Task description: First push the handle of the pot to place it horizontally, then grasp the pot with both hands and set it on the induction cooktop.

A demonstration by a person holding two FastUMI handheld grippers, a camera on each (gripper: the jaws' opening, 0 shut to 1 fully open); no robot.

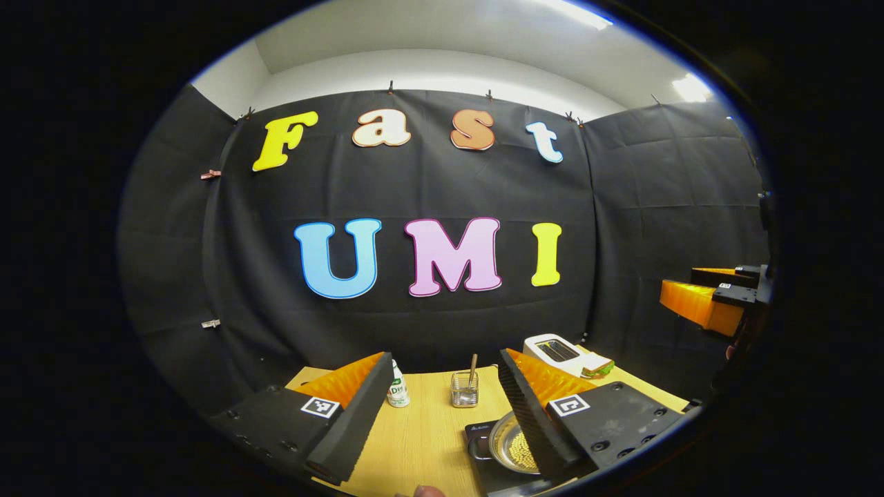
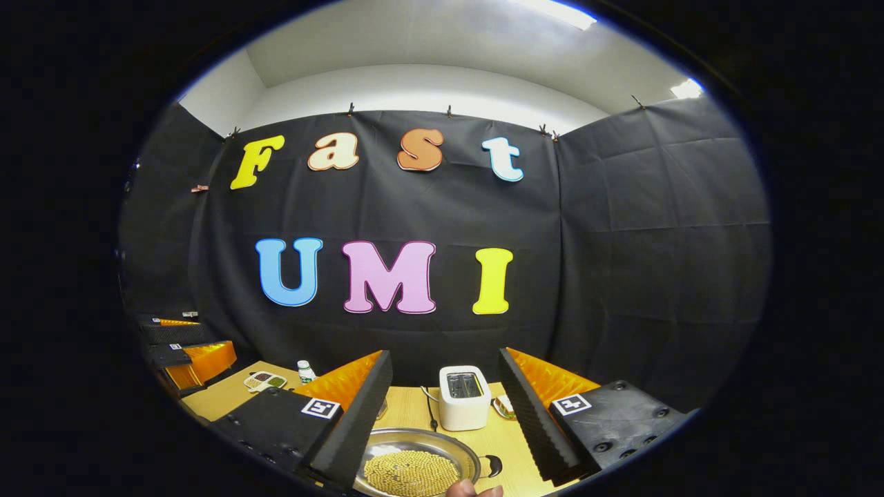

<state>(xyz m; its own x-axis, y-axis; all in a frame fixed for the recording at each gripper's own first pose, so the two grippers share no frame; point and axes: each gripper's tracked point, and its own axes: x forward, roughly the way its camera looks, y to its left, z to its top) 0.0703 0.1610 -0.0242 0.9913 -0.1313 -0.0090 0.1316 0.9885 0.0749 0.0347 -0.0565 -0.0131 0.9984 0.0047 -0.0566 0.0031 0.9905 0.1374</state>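
Pot x1, toaster x1, bottle x1; both tools w/ fingers apart.

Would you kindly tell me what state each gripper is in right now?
Left gripper: open, holding nothing.
Right gripper: open, holding nothing, above the round steel pot of yellow beans.
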